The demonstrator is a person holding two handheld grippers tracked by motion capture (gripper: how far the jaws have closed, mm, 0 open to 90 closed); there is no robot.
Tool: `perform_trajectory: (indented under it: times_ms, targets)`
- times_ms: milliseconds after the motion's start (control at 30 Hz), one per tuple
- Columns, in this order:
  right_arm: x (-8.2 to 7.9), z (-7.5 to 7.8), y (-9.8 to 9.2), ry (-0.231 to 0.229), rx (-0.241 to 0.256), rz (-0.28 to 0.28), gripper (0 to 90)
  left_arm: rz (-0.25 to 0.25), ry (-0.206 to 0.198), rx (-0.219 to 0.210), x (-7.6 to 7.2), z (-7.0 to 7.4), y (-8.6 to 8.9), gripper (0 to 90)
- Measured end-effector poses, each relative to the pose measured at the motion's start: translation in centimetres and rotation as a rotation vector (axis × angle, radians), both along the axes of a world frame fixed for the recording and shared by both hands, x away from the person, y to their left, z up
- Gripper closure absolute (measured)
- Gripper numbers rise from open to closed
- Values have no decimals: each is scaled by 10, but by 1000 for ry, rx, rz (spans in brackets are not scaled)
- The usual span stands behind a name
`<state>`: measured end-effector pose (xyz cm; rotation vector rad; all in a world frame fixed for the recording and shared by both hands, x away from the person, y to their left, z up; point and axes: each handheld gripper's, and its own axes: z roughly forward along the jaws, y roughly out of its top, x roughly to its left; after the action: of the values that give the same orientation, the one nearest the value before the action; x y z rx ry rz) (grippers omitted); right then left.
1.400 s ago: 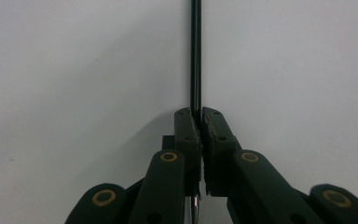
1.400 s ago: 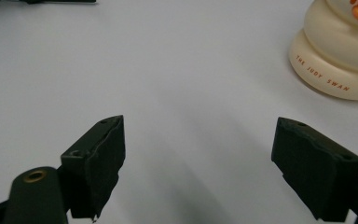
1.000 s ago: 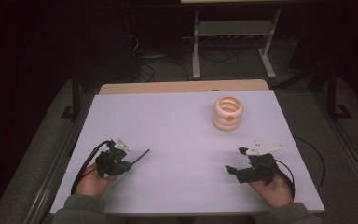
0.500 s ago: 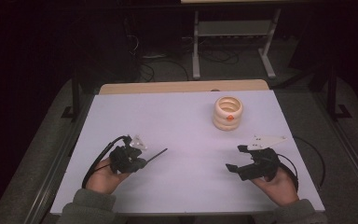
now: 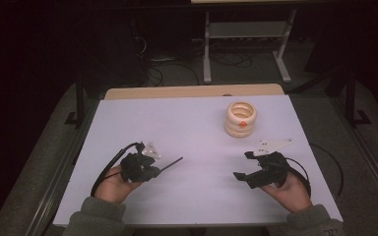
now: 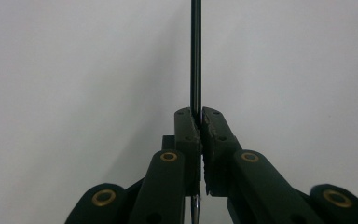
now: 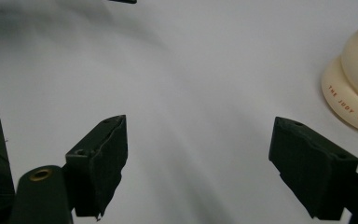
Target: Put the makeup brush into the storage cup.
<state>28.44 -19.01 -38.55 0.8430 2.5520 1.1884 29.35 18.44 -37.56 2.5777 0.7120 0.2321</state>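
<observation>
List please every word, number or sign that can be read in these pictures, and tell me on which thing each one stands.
"THE JUDY SWA": red capital letters on the bottom rim of the cream ring-shaped stack; the rest runs out of the right gripper view.
Orange mark on the stack's side in the high view: too small to read.
Pale marks on the cuff of the person's right sleeve: too small to read.
</observation>
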Motion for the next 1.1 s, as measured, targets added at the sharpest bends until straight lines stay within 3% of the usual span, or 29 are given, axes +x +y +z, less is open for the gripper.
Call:
perform_trajectory:
  times_ms: [267,600,1100]
  targets:
    - [1,2,-1,5,-6,14,189,-34,16,-3,-2,-3,-5,861]
    - [5,19,0,0,-10,52,197,-150,-11,-18,-9,10,-29,861]
    - [9,24,33,-4,-62,207,226,-273,0,5,-15,-1,-51,861]
